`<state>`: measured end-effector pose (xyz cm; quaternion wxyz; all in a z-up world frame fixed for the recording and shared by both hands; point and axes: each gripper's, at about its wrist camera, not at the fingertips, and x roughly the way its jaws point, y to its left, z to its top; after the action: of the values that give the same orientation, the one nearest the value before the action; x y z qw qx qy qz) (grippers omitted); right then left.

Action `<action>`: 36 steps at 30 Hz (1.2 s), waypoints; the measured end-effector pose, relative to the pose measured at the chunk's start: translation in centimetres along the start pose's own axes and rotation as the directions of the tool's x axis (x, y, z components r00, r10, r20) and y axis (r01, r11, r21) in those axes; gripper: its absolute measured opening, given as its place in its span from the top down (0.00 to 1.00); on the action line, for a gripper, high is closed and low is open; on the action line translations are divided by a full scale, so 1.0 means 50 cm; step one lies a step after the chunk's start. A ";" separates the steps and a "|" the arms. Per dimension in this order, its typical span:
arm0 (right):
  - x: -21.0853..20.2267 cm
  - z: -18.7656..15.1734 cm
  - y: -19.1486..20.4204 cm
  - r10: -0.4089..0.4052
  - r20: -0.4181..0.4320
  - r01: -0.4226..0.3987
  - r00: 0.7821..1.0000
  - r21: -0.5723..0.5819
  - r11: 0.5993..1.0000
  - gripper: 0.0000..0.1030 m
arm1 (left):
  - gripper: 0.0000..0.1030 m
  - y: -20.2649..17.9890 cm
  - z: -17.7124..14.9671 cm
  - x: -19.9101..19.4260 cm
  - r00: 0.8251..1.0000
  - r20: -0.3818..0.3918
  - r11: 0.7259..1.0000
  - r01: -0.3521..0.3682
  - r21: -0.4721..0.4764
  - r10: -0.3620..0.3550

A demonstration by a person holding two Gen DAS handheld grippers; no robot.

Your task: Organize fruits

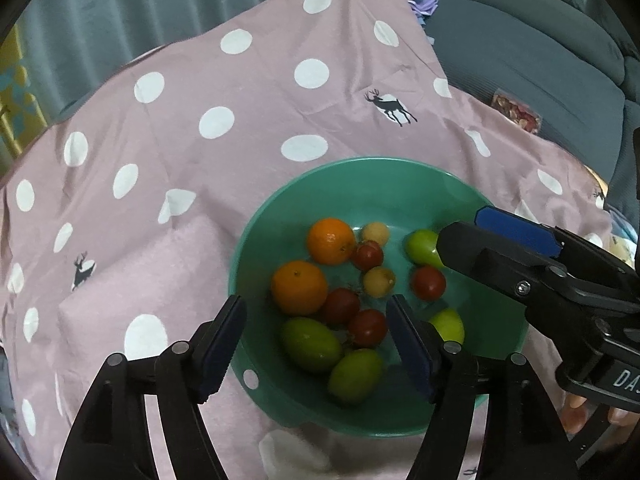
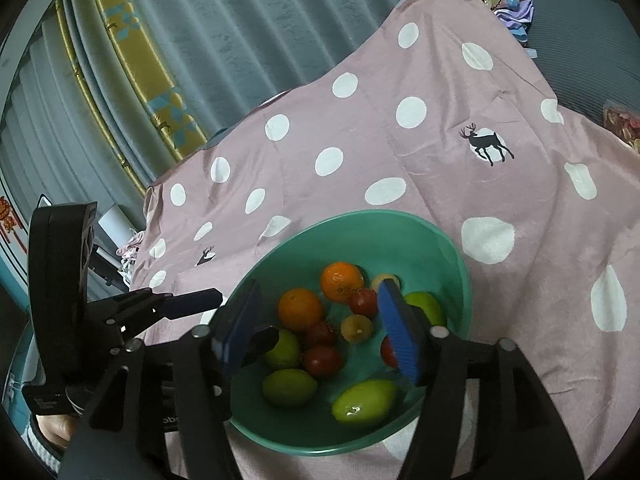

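A teal bowl (image 1: 404,184) (image 2: 436,236) sits on a pink polka-dot cloth. It holds two oranges (image 1: 299,288) (image 2: 301,309), several green fruits (image 1: 311,344) (image 2: 289,387), several small red fruits (image 1: 367,327) (image 2: 323,360) and two pale yellow ones (image 1: 379,281) (image 2: 357,328). My left gripper (image 1: 316,348) is open and empty above the bowl's near left side. My right gripper (image 2: 320,336) is open and empty over the bowl; in the left wrist view it (image 1: 496,236) reaches in from the right above the bowl's rim.
The pink cloth (image 1: 224,168) (image 2: 440,152) with white dots and deer prints covers the surface around the bowl. A grey sofa (image 1: 532,52) lies behind to the right, with a small patterned packet (image 1: 516,114) on it. Curtains (image 2: 180,40) hang behind on the left.
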<state>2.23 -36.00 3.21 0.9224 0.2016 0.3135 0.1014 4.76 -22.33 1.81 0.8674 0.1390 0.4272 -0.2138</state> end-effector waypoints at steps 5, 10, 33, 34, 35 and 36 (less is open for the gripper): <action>0.001 0.000 0.000 -0.005 -0.003 0.005 1.000 0.002 1.000 0.35 | 0.30 0.000 0.000 -0.002 1.000 0.002 1.000 -0.007 0.001 0.007; 0.001 0.000 0.001 -0.005 -0.003 0.005 1.000 0.002 1.000 0.31 | 0.28 -0.001 0.001 -0.002 1.000 0.003 1.000 -0.013 0.000 0.013; -0.011 -0.007 0.028 -0.092 -0.033 0.091 0.995 -0.041 0.995 0.00 | 0.04 0.044 -0.019 -0.028 0.999 0.037 0.995 -0.029 -0.094 0.032; -0.016 -0.007 0.032 -0.094 -0.031 0.093 0.995 -0.045 0.995 0.00 | 0.04 0.047 -0.020 -0.032 0.999 0.041 0.995 -0.029 -0.098 0.033; -0.020 -0.006 0.034 -0.098 -0.029 0.096 0.995 -0.046 0.994 0.00 | 0.04 0.049 -0.022 -0.037 0.998 0.047 0.994 -0.028 -0.102 0.033; -0.024 -0.005 0.036 -0.106 -0.028 0.105 0.994 -0.046 0.993 0.00 | 0.04 0.052 -0.023 -0.040 0.998 0.052 0.994 -0.028 -0.106 0.033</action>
<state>1.03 -34.69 4.43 0.9258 0.1628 0.3353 0.0623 4.15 -19.09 2.87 0.8879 0.0940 0.4122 -0.1814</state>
